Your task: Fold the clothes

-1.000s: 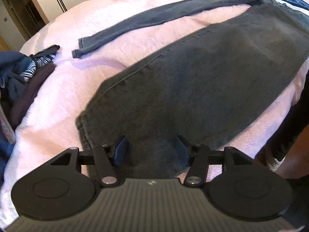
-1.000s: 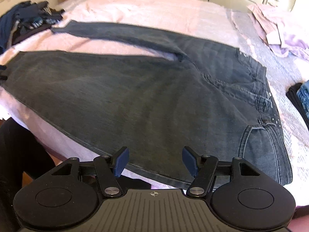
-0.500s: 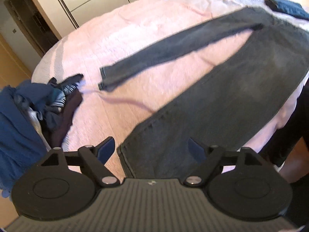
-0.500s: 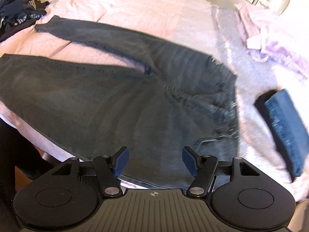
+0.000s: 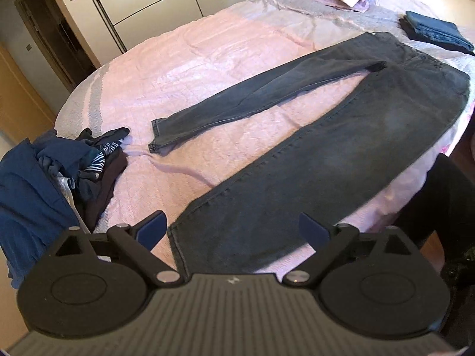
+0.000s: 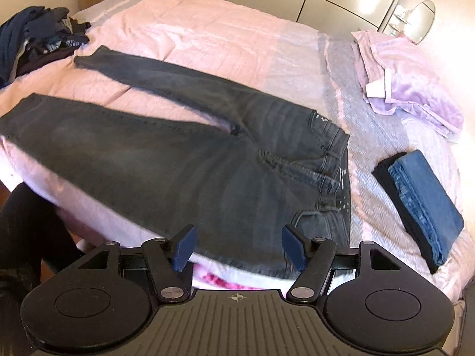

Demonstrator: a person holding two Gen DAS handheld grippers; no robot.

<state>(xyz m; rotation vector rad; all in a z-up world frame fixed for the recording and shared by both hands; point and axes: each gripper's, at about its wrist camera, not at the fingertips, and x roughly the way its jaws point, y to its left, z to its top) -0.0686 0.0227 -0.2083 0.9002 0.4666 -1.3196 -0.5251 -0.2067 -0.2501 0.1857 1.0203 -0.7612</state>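
jeans (image 5: 341,154) flat on bed (image 5: 225,53) | left, right jaws wide | only right view: waistband (image 6: 335,160)

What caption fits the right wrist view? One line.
Open right gripper above grey jeans spread flat on a pink bed.

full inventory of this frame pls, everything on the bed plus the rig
jeans: 1, dark grey, spread flat across the bed with legs apart, waistband toward the pillows
folded stack: 1, blue jeans over a black piece, on the bed beyond the waistband
clothes pile: 1, navy, striped and dark pieces, unfolded, at the foot corner near the leg hems
pillows: lilac, how many unclear, at the head of the bed
bed cover: 1, pink
wardrobe: cream doors, behind the bed
left gripper: open, above the near leg hem
right gripper: open, above the hip edge of the jeans
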